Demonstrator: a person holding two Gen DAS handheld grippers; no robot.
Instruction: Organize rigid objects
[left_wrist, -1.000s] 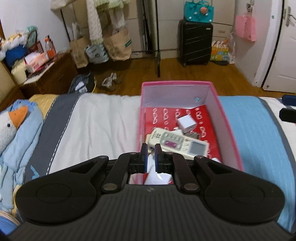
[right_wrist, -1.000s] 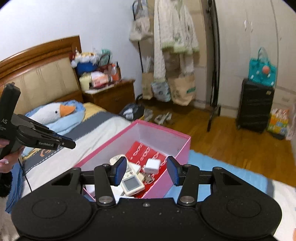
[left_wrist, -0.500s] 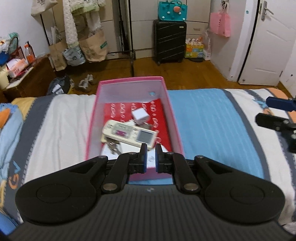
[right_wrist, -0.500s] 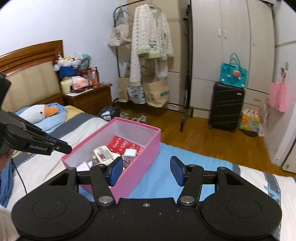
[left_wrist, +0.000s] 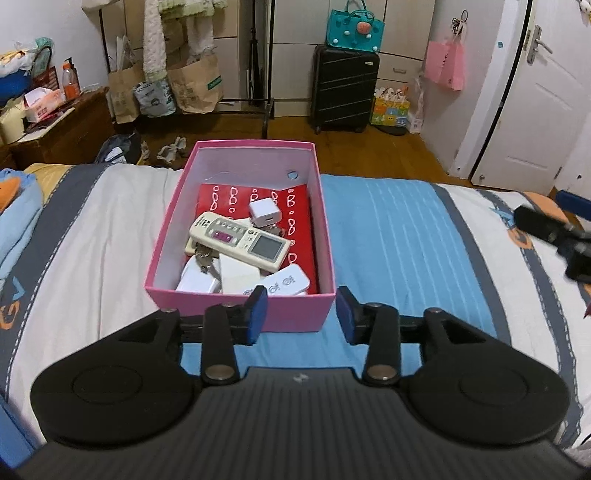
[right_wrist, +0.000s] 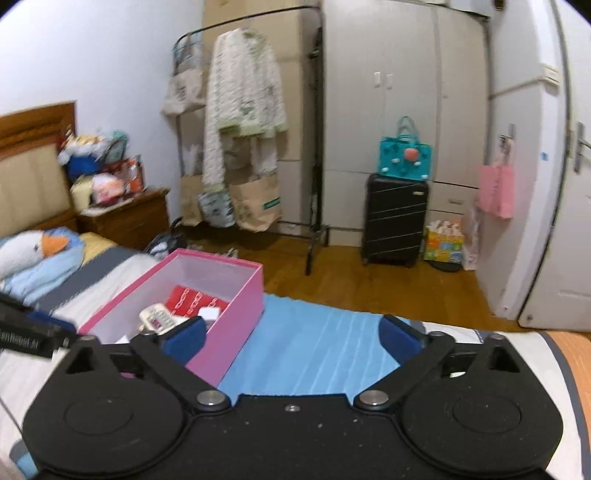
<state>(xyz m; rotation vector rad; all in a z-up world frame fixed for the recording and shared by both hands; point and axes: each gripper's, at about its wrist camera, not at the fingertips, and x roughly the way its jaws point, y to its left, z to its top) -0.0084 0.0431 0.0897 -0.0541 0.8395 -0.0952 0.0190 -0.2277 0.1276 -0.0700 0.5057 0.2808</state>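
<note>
With both my grippers, left (left_wrist: 299, 314) and right (right_wrist: 291, 332), just opened and empty, the filled box (left_wrist: 243, 310) on the bed (left_wrist: 388, 236) could tip if nudged.

1. The left gripper (left_wrist: 301, 314) is matte black, with two round discs at the lower corners of the frame and a ribbed grey-black body along the bottom edge.
2. Its fingers (left_wrist: 255, 314) are black link arms with silver pivot screws and blue pads.
3. The right gripper (right_wrist: 291, 334) has the same black build, a speckled flat body, one small centre screw and navy pads.
4. White lettering, blurred, marks the black gripper at that view's left edge.
</note>
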